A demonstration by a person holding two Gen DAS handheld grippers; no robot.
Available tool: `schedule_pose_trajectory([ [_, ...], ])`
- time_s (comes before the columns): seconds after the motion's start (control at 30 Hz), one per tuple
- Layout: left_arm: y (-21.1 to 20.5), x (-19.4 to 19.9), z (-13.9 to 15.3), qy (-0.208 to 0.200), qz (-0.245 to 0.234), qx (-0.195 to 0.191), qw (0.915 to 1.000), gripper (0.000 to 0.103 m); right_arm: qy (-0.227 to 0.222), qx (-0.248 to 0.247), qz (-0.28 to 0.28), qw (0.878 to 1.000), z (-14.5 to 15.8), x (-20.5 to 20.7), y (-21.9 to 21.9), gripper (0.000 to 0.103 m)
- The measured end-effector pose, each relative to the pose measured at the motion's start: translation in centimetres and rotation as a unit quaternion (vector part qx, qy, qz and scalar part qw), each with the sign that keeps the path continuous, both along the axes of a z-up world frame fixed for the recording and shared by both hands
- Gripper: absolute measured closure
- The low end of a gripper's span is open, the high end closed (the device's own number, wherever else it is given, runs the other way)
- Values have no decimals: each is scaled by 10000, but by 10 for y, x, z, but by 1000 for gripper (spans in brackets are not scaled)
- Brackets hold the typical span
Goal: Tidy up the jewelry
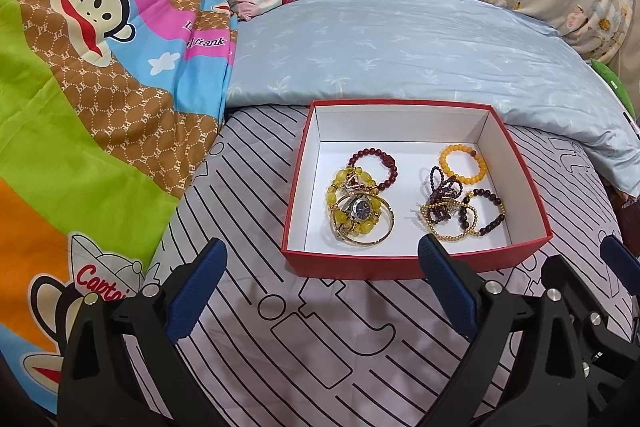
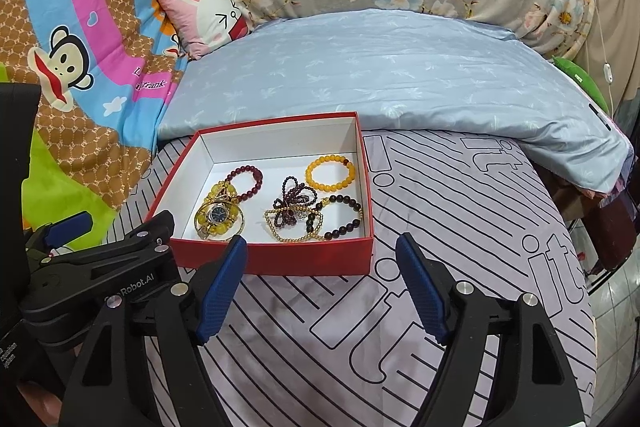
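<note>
From the left wrist camera I am looking down at a red box (image 1: 416,259) with a white inside, sitting on a bed sheet (image 1: 320,339) printed with black lines. All the jewelry is lying inside the box: a dark red bead bracelet (image 1: 374,165) toward its far wall, a yellow bead bracelet with a watch (image 1: 362,213) and gold bangles at its near left, an orange bead bracelet (image 1: 464,161) in its far right corner, and a tangle of dark beads and a gold chain (image 1: 456,215) at its near right. My left gripper (image 1: 320,291) is hovering just in front of the box with its blue pads spread wide and nothing between them. Left of the box a cartoon monkey quilt (image 1: 100,87) is showing "frank" and "Capt", the rest cut off. Beyond the box a pale blue pillow (image 1: 400,43) is lying.

From the right wrist camera the box (image 2: 280,259) is sitting ahead and to the left. My right gripper (image 2: 320,287) is hanging before the box's near right corner, jaws spread and empty. The left gripper's (image 2: 100,239) body, left of the box, is reading "Robot.AI". The sheet (image 2: 460,227) right of the box is printed with "it", and the quilt (image 2: 80,27) is reading "Paul frank".
</note>
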State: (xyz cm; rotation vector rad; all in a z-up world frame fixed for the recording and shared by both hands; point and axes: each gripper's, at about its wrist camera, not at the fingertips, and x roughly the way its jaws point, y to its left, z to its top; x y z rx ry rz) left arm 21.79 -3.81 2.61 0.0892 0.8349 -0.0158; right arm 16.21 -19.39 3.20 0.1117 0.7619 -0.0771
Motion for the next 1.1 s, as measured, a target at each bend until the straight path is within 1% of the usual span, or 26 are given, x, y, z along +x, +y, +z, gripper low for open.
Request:
schedule_pose_trajectory([
  [1.1, 1, 3, -2, 30, 33, -20, 10000, 9, 32, 14, -16, 10000, -3, 2, -1, 28],
])
